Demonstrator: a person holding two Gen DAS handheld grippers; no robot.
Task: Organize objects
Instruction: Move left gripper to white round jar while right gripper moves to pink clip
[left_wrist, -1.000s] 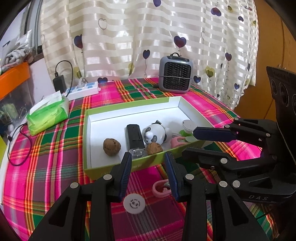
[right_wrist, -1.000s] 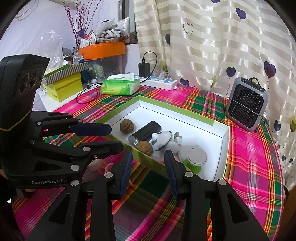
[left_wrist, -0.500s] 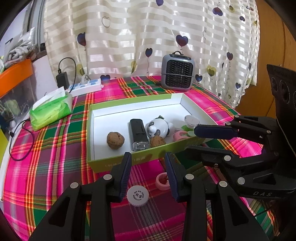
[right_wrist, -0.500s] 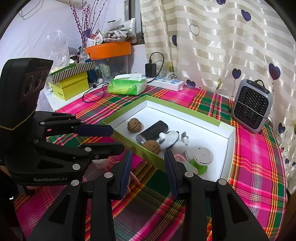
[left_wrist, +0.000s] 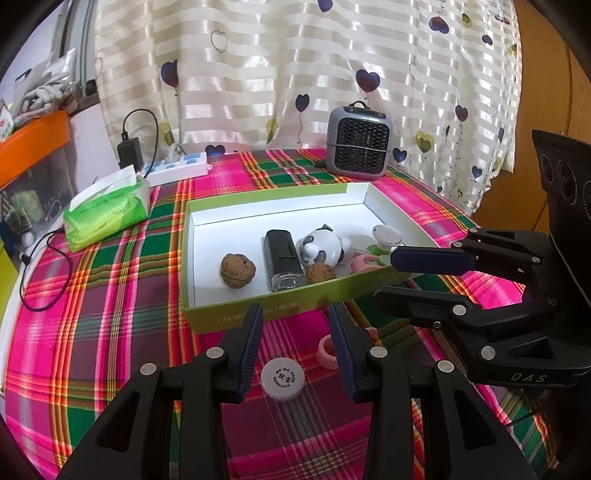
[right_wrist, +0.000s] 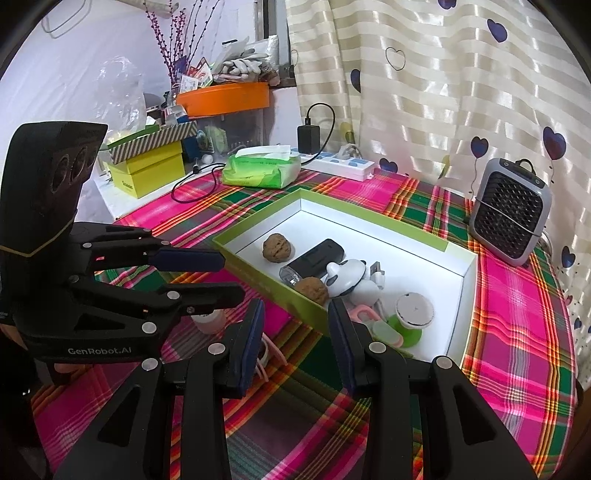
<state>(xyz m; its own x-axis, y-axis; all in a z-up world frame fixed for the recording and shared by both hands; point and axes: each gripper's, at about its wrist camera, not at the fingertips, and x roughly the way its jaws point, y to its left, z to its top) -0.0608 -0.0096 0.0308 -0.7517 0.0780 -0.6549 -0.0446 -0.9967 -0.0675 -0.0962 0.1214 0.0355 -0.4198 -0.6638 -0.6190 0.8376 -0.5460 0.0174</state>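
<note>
A green box with a white inside holds two walnuts, a black device, a panda toy, a pink clip and a white disc on a green base. On the cloth before the box lie a white cap and a pink ring. My left gripper hovers open above them, holding nothing. The right gripper stands open and empty at the box's near right corner.
A green tissue pack, a white power strip and a grey heater stand behind the box. Yellow boxes and an orange tray crowd the far left. The plaid cloth's edge runs close on the right.
The left gripper has drawn back a little from the box, so the cap and ring sit higher between its fingers. The right gripper has barely shifted; both jaws keep their width.
</note>
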